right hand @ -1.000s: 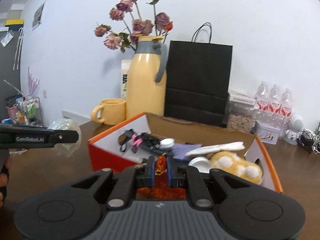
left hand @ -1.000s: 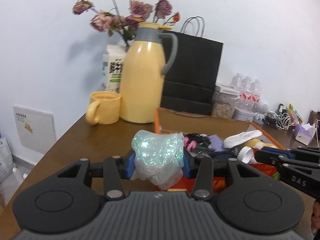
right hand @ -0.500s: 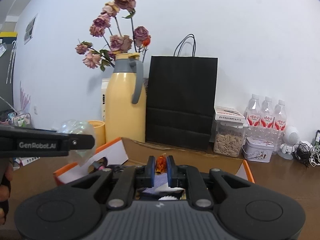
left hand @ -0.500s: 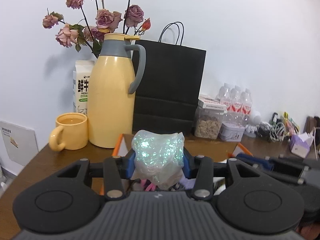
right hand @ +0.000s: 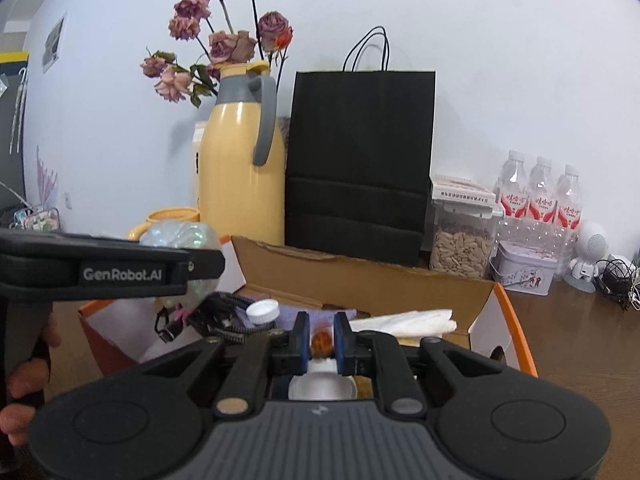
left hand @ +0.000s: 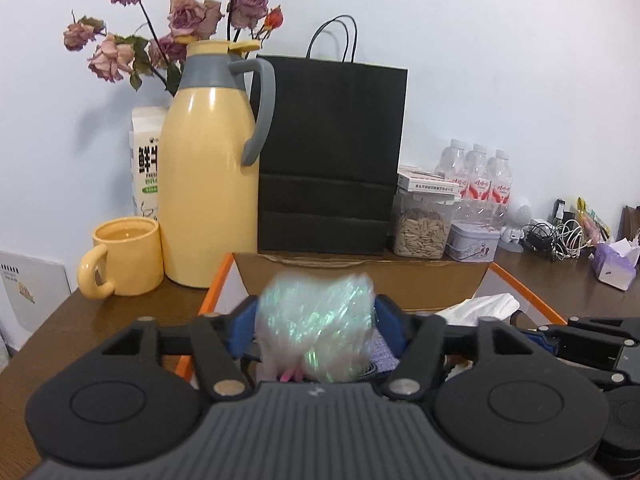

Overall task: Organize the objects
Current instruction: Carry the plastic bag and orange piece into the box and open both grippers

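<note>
Two grippers hover over the open cardboard box (right hand: 360, 276): the left gripper (left hand: 316, 320), fingers just widening, lets the iridescent plastic wad (left hand: 316, 324) drop between them, while the right gripper (right hand: 320, 340) pinches a small orange item (right hand: 321, 343), to release next.

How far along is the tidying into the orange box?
Done: cables, a white cap and tissue lie in the orange box. In hand: the left gripper, jaws just opening, releases an iridescent bag; the right gripper pinches a small orange item. Left: dropping both in.
</note>
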